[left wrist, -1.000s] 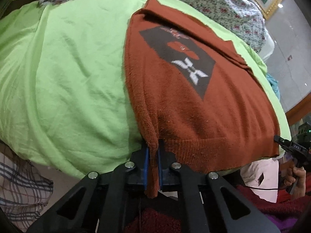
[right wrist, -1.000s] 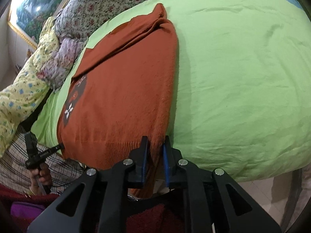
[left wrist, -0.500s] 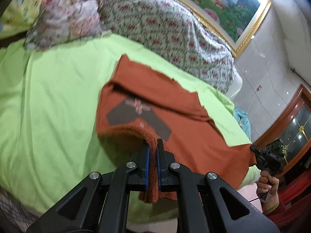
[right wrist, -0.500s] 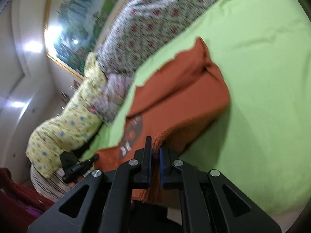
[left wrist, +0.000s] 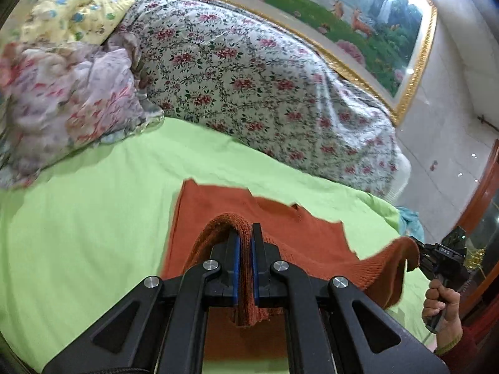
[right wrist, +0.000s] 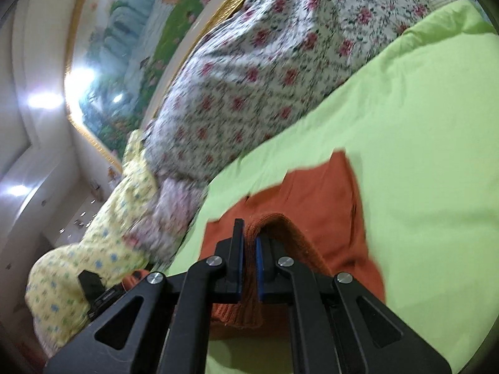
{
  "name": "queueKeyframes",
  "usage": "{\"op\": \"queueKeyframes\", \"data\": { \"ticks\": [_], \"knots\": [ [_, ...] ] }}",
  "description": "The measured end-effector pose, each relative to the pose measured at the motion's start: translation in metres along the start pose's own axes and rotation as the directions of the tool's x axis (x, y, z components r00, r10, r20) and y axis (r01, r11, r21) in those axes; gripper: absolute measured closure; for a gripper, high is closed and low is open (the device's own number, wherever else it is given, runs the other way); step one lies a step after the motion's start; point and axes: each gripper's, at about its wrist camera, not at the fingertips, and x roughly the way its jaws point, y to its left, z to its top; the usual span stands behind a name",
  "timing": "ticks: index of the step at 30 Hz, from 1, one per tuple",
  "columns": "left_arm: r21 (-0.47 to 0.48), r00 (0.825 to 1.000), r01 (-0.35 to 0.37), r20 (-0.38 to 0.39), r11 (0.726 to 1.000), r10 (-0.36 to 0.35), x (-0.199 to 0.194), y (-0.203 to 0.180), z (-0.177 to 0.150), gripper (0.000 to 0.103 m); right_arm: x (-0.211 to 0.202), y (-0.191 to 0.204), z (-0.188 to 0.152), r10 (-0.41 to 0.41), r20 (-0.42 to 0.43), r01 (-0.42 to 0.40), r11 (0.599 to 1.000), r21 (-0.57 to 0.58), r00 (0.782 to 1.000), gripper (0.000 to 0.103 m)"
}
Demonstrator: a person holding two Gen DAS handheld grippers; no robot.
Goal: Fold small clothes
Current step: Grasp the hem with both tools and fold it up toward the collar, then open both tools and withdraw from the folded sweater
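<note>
both tongs (left wrist: 244, 243) (right wrist: 248, 240) lifted fwd w/ sweater (left wrist: 312, 237) hem, clamped on it, angled slightly down.

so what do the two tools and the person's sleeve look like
Both the left tool and right tool are matte black, with triangular cut-outs, silver round bolts and blue pads. The right hand wears a dark red sleeve with a yellow-green cuff.

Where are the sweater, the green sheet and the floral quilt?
sweater (left wrist: 218, 205): left wrist view, flat part lying on the bed.
green sheet (left wrist: 87, 218): left wrist view, bare area left of the sweater.
floral quilt (left wrist: 249, 87): left wrist view, middle of the mound.
</note>
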Motion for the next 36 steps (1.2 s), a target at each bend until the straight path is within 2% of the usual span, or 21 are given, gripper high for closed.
{"op": "queueKeyframes", "data": {
  "ticks": [4, 8, 12, 17, 22, 24, 26, 28, 29, 30, 32, 33, 35, 36],
  "knots": [
    [-0.003, 0.998, -0.053, -0.03, 0.999, 0.053, 0.057, 0.005, 0.018, 0.1, 0.042, -0.017, 0.032, -0.067, -0.007, 0.067, 0.998, 0.015, 0.998, 0.096],
    [-0.012, 0.992, -0.12, -0.05, 0.993, 0.12, 0.107, 0.021, 0.032, 0.1, 0.086, -0.039, 0.05, -0.158, -0.051, 0.159, 0.987, 0.017, 0.986, 0.096],
    [-0.033, 0.98, -0.18, -0.091, 0.983, 0.176, 0.149, 0.045, 0.036, 0.1, 0.113, -0.061, 0.067, -0.221, -0.055, 0.224, 0.974, 0.046, 0.974, 0.096],
    [-0.071, 0.968, -0.224, -0.134, 0.972, 0.213, 0.189, 0.068, 0.031, 0.099, 0.142, -0.084, 0.072, -0.29, -0.084, 0.296, 0.953, 0.07, 0.953, 0.096],
    [-0.011, 0.954, -0.259, -0.159, 0.966, 0.254, 0.206, 0.066, 0.031, 0.095, 0.161, -0.103, 0.067, -0.348, -0.139, 0.364, 0.925, 0.109, 0.927, 0.095],
    [0.0, 0.957, -0.242, -0.165, 0.97, 0.239, 0.196, 0.065, 0.028, 0.093, 0.159, -0.109, 0.067, -0.33, -0.152, 0.351, 0.925, 0.146, 0.932, 0.094],
    [0.023, 0.959, -0.225, -0.169, 0.974, 0.226, 0.175, 0.058, 0.022, 0.08, 0.151, -0.11, 0.069, -0.301, -0.159, 0.328, 0.928, 0.179, 0.94, 0.093],
    [0.061, 0.959, -0.224, -0.164, 0.973, 0.231, 0.157, 0.047, 0.013, 0.072, 0.14, -0.106, 0.07, -0.3, -0.149, 0.325, 0.928, 0.184, 0.942, 0.088],
    [0.086, 0.963, -0.205, -0.161, 0.975, 0.216, 0.145, 0.038, 0.007, 0.072, 0.128, -0.1, 0.069, -0.328, -0.123, 0.346, 0.923, 0.166, 0.936, 0.082],
    [0.106, 0.969, -0.168, -0.168, 0.98, 0.184, 0.135, 0.027, -0.002, 0.072, 0.121, -0.093, 0.068, -0.339, -0.102, 0.351, 0.924, 0.15, 0.935, 0.073],
    [0.15, 0.974, -0.056, -0.211, 0.987, 0.088, 0.124, 0.003, -0.02, 0.071, 0.106, -0.072, 0.06, -0.324, -0.072, 0.329, 0.939, 0.099, 0.944, 0.068],
    [0.181, 0.969, -0.013, -0.242, 0.983, 0.057, 0.125, -0.009, -0.028, 0.07, 0.103, -0.061, 0.055, -0.301, -0.073, 0.306, 0.95, 0.066, 0.951, 0.068],
    [0.284, 0.948, 0.021, -0.31, 0.959, 0.071, 0.139, -0.036, -0.047, 0.07, 0.103, -0.027, 0.036, -0.205, -0.135, 0.197, 0.978, -0.069, 0.969, 0.068],
    [0.321, 0.94, 0.025, -0.329, 0.947, 0.086, 0.146, -0.044, -0.052, 0.07, 0.111, -0.011, 0.025, -0.179, -0.2, 0.153, 0.978, -0.142, 0.963, 0.068]
  ]
}}
